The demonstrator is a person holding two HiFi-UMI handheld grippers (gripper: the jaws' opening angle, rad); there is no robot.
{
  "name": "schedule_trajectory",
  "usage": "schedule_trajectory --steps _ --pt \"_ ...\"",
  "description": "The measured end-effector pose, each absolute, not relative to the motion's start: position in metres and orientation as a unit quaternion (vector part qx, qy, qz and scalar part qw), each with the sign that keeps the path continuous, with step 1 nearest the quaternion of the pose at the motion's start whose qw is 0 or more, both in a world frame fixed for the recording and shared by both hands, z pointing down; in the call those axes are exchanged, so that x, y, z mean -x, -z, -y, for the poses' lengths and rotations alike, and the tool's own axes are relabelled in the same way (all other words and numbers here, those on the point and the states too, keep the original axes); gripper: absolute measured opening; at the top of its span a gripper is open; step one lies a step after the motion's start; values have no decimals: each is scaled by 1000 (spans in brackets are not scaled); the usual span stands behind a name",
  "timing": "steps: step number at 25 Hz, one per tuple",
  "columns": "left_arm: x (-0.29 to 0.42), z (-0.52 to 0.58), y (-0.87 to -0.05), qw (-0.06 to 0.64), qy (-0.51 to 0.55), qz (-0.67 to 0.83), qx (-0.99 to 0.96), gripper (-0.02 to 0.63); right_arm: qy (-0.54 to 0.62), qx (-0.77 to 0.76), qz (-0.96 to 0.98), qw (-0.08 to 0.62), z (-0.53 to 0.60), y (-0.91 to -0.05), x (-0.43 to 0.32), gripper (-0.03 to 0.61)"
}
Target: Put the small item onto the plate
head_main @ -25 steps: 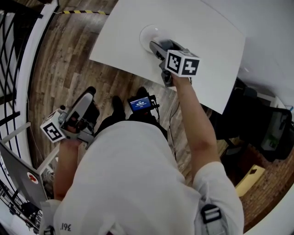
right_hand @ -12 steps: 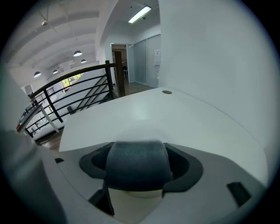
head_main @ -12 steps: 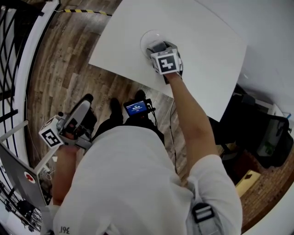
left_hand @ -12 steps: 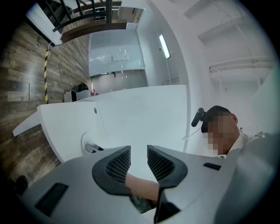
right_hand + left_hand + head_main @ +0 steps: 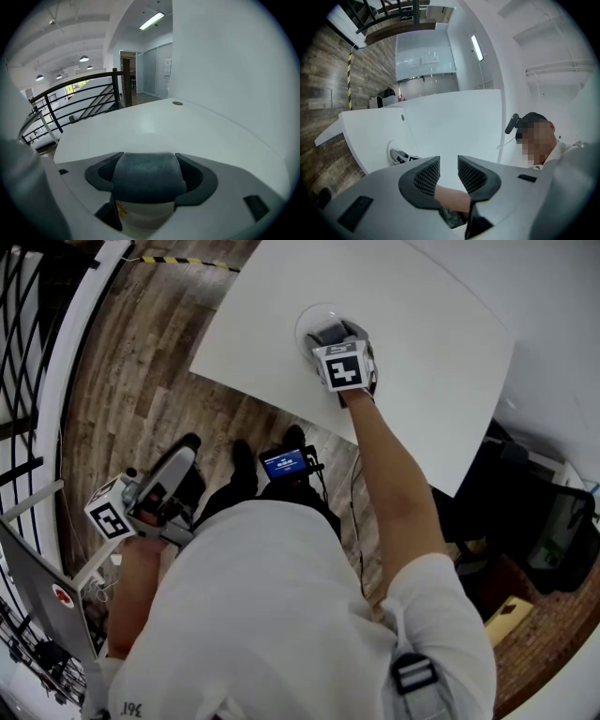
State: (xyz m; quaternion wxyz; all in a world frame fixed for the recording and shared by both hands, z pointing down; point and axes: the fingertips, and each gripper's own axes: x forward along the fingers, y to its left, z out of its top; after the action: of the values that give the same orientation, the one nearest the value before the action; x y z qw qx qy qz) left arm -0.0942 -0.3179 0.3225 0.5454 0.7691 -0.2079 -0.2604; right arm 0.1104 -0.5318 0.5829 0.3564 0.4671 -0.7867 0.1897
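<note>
A white plate lies on the white table near its front edge. My right gripper hangs directly over the plate, its marker cube hiding most of it. In the right gripper view the right gripper is shut on the small item, which has a dark grey top, a white body and a yellow label. My left gripper is held low at the left, off the table and above the floor. In the left gripper view its jaws stand slightly apart around nothing, and the plate shows in the distance.
Wooden floor lies in front of the table. A black railing runs along the left. A laptop sits at the lower left. A small device with a blue screen is at the person's waist. Dark gear stands at the right.
My right gripper has moved left from the plate's right edge to over the plate, still holding the item. The left gripper has stayed low at the left.
</note>
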Motion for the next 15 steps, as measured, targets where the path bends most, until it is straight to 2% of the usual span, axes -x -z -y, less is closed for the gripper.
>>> schedule_trajectory --steps 15 --pt "93 317 -327 553 248 209 -767 115 -173 -472 794 343 537 -580 -110 339"
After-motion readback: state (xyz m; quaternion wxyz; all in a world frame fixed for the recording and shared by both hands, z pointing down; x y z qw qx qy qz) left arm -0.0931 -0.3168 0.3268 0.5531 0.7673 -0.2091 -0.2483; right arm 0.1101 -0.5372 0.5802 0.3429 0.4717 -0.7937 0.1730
